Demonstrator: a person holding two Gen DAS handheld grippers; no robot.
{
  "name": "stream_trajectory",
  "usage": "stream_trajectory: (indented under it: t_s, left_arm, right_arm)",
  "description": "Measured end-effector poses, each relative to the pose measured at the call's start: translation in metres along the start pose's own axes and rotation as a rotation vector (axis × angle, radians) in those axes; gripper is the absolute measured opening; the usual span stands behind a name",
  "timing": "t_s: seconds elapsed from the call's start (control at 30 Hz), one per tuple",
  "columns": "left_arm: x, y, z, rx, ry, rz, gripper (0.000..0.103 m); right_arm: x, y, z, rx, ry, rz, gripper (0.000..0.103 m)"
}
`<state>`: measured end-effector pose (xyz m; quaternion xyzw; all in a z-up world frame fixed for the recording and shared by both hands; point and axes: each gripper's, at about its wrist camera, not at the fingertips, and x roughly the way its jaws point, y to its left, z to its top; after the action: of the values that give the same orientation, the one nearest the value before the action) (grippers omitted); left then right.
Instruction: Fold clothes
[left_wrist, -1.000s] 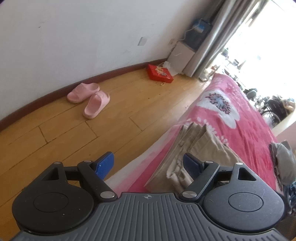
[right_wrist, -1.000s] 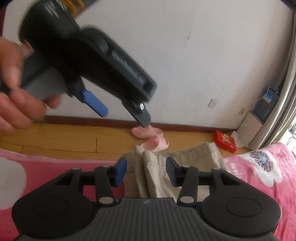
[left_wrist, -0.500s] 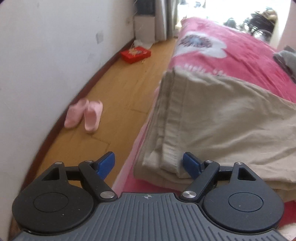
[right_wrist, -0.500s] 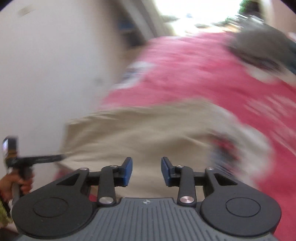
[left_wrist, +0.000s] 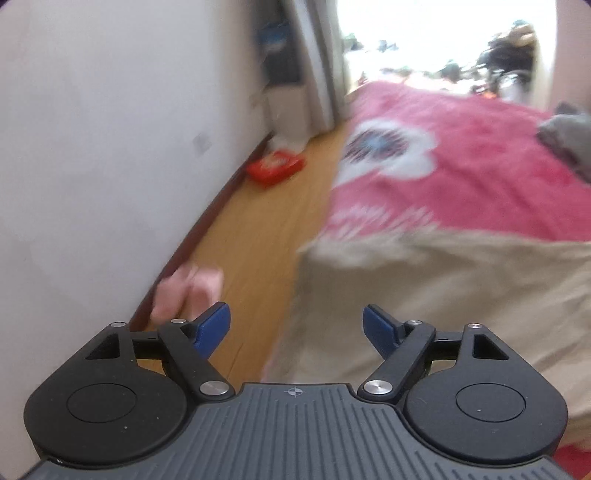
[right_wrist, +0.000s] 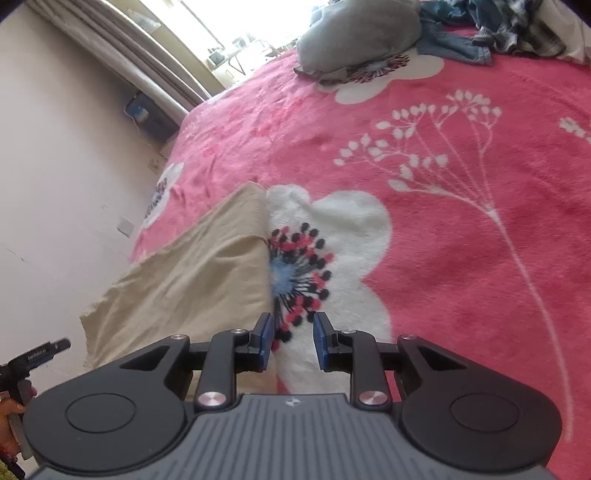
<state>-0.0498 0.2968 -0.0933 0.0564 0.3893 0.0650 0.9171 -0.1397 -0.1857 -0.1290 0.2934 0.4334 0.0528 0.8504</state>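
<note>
**A:** Where is the garment?

**B:** The beige trousers (right_wrist: 192, 266) lie partly folded on the pink flowered bedspread (right_wrist: 461, 221), at the bed's edge nearest the white wall (left_wrist: 92, 147). In the right wrist view their far corner touches a big white flower printed on the bedspread; the near edge hangs a little over the side of the bed.

**A:** And the tools?

**B:** The left tool (left_wrist: 297, 328) stands wide open with nothing between its blue pads, above the trousers' wall-side edge; this view is blurred. The right tool (right_wrist: 293, 341) has just been closing, yet a gap remains and no cloth sits in it. It hovers just beside the trousers' inner edge, over the white flower.

**A:** So what does the step call for?

**B:** I judge it a regrasp before the next fold. Each tool should take one corner of the same edge, biting through all layers so none slips out. The right tool would likely need to open again and shift onto the cloth. Lift both corners together and level, so the crease lies straight.

**A:** Anything nearby?

**B:** Beyond the trousers, further up the bed, a grey garment (right_wrist: 354, 33) and denim clothes (right_wrist: 454, 40) lie well apart. On the wooden floor (left_wrist: 266, 229) by the wall: pink slippers (left_wrist: 188, 291) and a red box (left_wrist: 275, 168).
</note>
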Motion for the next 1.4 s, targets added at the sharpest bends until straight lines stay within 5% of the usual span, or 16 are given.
stream_trajectory:
  t_s: [0.2,0.4,0.53,0.73,0.9,1.03,1.17,1.27,1.4]
  left_arm:
    - [0.049,-0.061,0.007,0.108,0.077,-0.012,0.081]
    - [0.077,-0.058,-0.002,0.033,0.109,0.021,0.089]
    - [0.083,-0.060,0.001,0.029,0.114,0.033,0.094]
    - [0.079,-0.066,0.005,0.046,0.110,0.057,0.092]
    - [0.047,-0.071,0.019,0.073,0.038,0.065,0.089]
    - [0.014,-0.091,0.041,0.075,-0.051,-0.050,0.090]
    - [0.004,-0.151,0.062,0.148,-0.052,-0.285,0.093]
    - [0.009,-0.215,0.068,0.282,-0.044,-0.424,0.094]
    - [0.029,-0.292,0.061,0.499,-0.015,-0.516,0.094]
  right_arm:
    - [0.013,0.014,0.012,-0.026,-0.030,0.036,0.022]
    - [0.037,0.026,0.006,-0.075,0.016,0.037,0.020]
    - [0.054,0.016,-0.028,-0.066,0.159,-0.027,0.020]
    - [0.026,0.002,-0.041,0.014,0.215,-0.012,0.020]
    - [0.008,-0.014,-0.032,0.101,0.140,0.010,0.028]
    - [0.007,-0.022,-0.016,0.126,0.094,0.042,0.041]
    - [0.025,-0.019,-0.003,0.111,0.090,0.081,0.043]
    - [0.041,-0.018,0.002,0.110,0.105,0.097,0.043]
    - [0.050,-0.019,0.005,0.118,0.124,0.146,0.043]
